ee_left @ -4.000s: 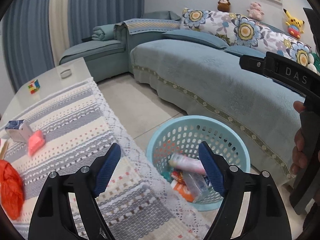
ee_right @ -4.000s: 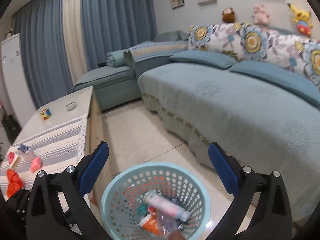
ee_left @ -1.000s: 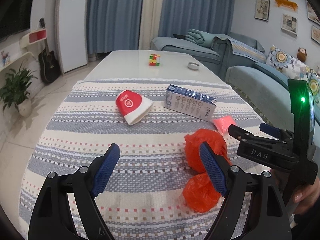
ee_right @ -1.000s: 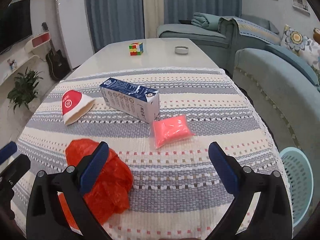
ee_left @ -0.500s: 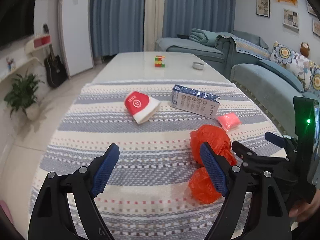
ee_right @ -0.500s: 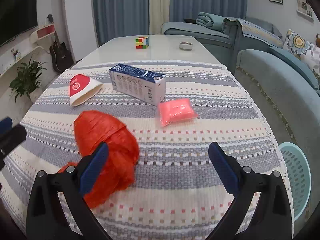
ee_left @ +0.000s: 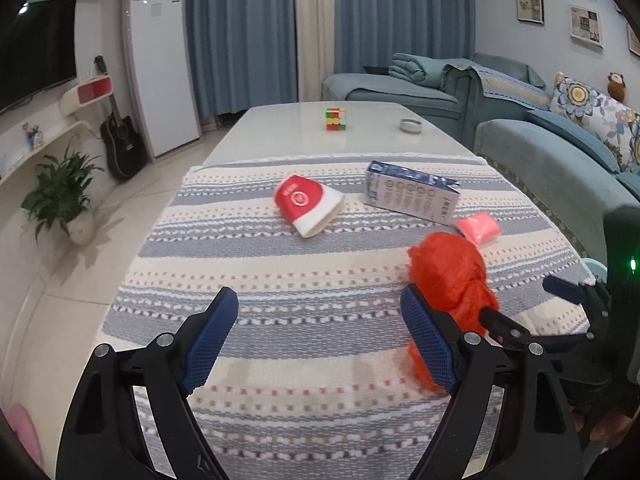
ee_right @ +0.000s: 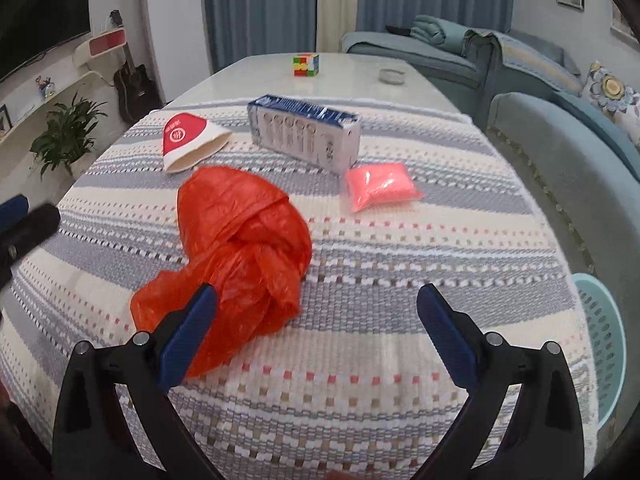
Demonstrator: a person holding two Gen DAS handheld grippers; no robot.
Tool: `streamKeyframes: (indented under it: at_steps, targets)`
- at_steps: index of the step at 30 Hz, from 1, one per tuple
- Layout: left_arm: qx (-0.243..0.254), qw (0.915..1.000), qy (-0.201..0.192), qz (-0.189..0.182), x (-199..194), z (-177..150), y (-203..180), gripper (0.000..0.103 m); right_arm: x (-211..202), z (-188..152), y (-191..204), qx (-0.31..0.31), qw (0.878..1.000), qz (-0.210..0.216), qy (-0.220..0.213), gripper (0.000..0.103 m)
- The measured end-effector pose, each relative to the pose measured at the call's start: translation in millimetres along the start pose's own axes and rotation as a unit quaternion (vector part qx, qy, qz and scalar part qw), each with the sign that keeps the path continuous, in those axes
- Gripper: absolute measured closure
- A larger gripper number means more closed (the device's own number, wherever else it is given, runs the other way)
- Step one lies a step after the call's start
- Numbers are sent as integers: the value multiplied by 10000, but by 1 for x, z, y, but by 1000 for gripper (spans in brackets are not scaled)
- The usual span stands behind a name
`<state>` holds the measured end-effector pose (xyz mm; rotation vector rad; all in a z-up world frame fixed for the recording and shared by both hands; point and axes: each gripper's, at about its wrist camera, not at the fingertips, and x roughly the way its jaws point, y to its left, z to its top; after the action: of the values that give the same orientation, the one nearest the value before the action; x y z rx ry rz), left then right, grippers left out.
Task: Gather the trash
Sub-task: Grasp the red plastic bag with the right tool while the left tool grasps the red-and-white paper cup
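**Both grippers hover open over the littered desk**

The left gripper (ee_left: pixel 320 332) hangs above the near part of the desk (ee_left: pixel 280 408), which is covered by a striped woven cloth (ee_left: pixel 320 280). Its jaws stand wide apart with only bare cloth between them. The right gripper (ee_right: pixel 316 332) is likewise spread wide and holds nothing; its left blue pad sits in front of the lower edge of a crumpled red plastic bag (ee_right: pixel 244 236), though whether it touches the bag cannot be told.

The trash lies scattered on the cloth. The red plastic bag, knotted in the middle, rests nearest to both grippers, and in the left wrist view it shows just beyond that gripper's right pad. Farther back a red-and-white paper cup (ee_left: pixel 308 204) lies on its side with its mouth turned toward the camera. Beside it, to the right, a blue-and-white carton (ee_left: pixel 412 198) lies flat. A small pink packet (ee_right: pixel 380 186) rests just in front of the carton's right end.

Beyond the cloth, on the bare desk top, stand a colour cube (ee_left: pixel 335 119) and a small round dish (ee_left: pixel 411 125). A light blue perforated basket (ee_right: pixel 604 344) sits off the desk's right edge, next to a teal sofa (ee_right: pixel 560 140). Part of a hand (ee_left: pixel 612 428) shows at the lower right edge of the left wrist view.
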<state>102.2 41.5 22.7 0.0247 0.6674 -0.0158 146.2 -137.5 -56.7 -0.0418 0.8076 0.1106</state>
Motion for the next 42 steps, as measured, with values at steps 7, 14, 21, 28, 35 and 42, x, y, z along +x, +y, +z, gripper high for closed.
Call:
streamKeyframes:
  at_steps: [7,14,21,28,35,42]
  targets:
    - [-368,9992,77,156,21,12,55,20,-4,-9,17,-356,9988,320,-70,8]
    - [-148,9988,385,-258,68,26,60,20,11,7,46,-210,9964,814,59,8]
    - [951,9949,328,-11,132,56,18,17,49,28,53,112,9973,631,347,8]
    - [944,9920,823,-187,197,74,16,18,67,31,39,284,9942,826,626,8]
    - [920,9877,1151,-524,237,82,16,20,67,29,41,-67,9933,930,679,8]
    - [-362,9928,876,-731,236,94,40,101,62,28,48,-378,9956,565,638,40]
